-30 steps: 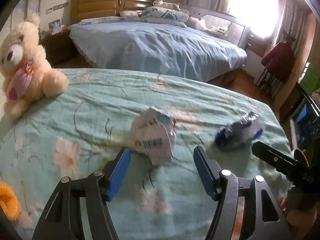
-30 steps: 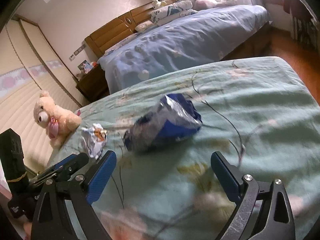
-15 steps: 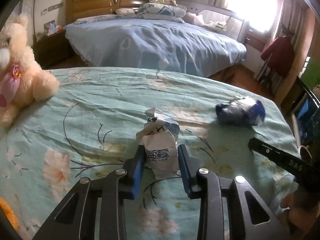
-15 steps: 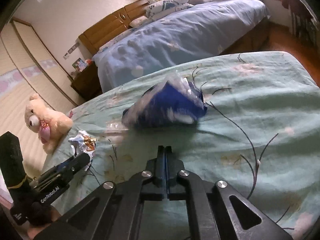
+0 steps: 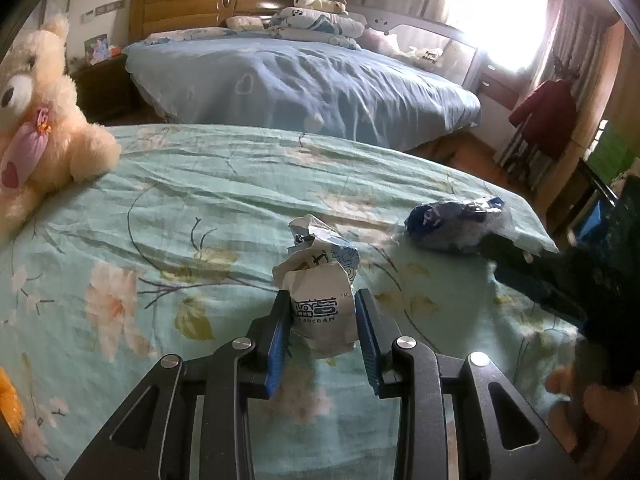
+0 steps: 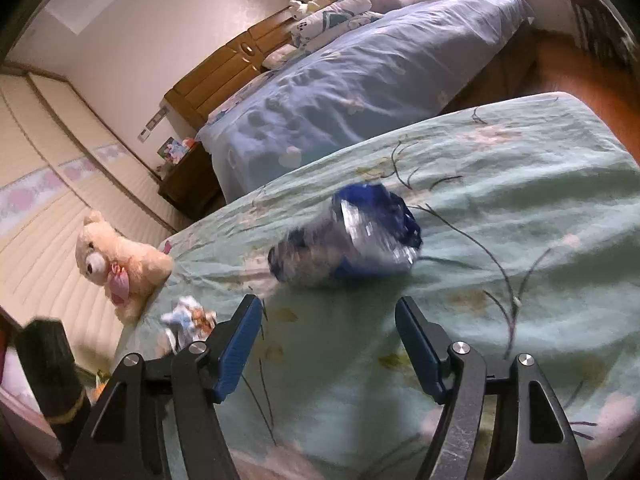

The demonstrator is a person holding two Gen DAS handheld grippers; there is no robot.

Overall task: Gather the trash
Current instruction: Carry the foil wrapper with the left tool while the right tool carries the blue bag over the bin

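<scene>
**White wrapper clamped on your left, blue wrapper loose ahead of your right**

The green floral bedspread (image 5: pixel 224 184) fills the ground under both your tools, and beyond it, across a gap, stands the blue bed (image 5: pixel 304 84) with its wooden headboard. Far off to the left of your left gripper (image 5: pixel 322 322) the cream teddy bear (image 5: pixel 44 120) sits on the spread; from your right gripper (image 6: pixel 328 340) it shows up ahead and to the left, near the bed's edge (image 6: pixel 116 260).

Your left gripper has its blue pads pressed against both sides of the crumpled white wrapper (image 5: pixel 322 292), which stands up between them with its printed face toward the camera. Its crushed top pokes out forward past the fingertips.

The crumpled blue wrapper (image 6: pixel 348 240) lies on the spread just ahead of your right gripper, roughly centred between the fingers but beyond their tips, not touching them. That tool's fingers stand wide apart with nothing between them. From your left gripper the same blue wrapper (image 5: pixel 456 224) is ahead and to the right, well apart from the white one, with the dark body of your right tool just in front of it.
</scene>
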